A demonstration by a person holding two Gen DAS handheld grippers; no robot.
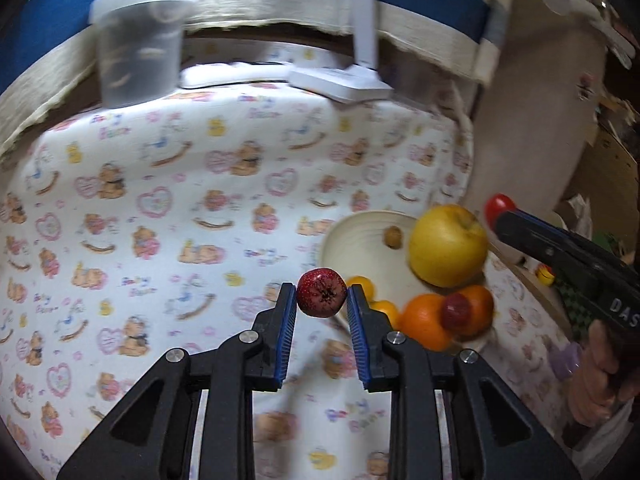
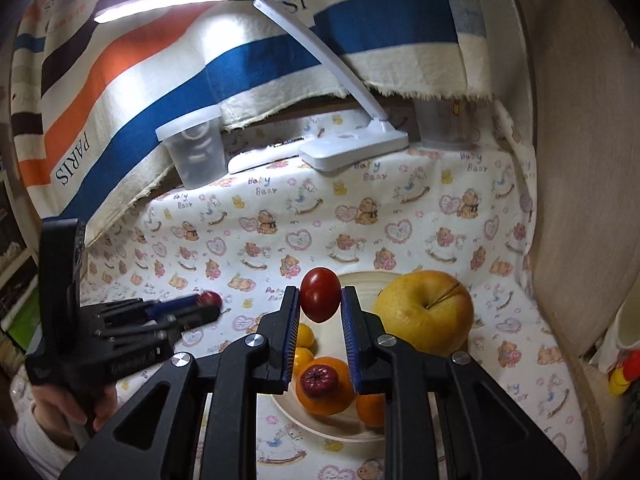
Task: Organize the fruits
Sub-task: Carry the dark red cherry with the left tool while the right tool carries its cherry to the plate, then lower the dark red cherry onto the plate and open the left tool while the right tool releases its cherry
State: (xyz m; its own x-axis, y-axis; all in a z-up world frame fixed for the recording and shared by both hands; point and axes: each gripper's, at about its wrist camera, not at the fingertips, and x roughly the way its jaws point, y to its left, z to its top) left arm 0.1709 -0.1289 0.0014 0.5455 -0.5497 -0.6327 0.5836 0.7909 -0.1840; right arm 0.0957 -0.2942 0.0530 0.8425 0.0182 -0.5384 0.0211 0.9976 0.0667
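Observation:
In the left wrist view my left gripper (image 1: 321, 300) is shut on a dark red speckled fruit (image 1: 321, 298), held above the bear-print cloth just left of a cream plate (image 1: 356, 228). On the plate lie a big yellow apple (image 1: 448, 244), oranges (image 1: 426, 322) with another dark red fruit (image 1: 456, 311) on top, and small yellow fruits (image 1: 362, 286). In the right wrist view my right gripper (image 2: 320, 296) is shut on a red cherry tomato (image 2: 320, 294) over the plate (image 2: 360, 280), beside the apple (image 2: 424, 312). The left gripper (image 2: 212, 300) shows at the left.
A clear plastic tub (image 2: 196, 152) and a white desk lamp (image 2: 352, 148) stand at the back under a striped hanging cloth (image 2: 248, 68). A second clear cup (image 2: 444, 128) is at the back right. A beige wall (image 2: 568, 200) closes the right side.

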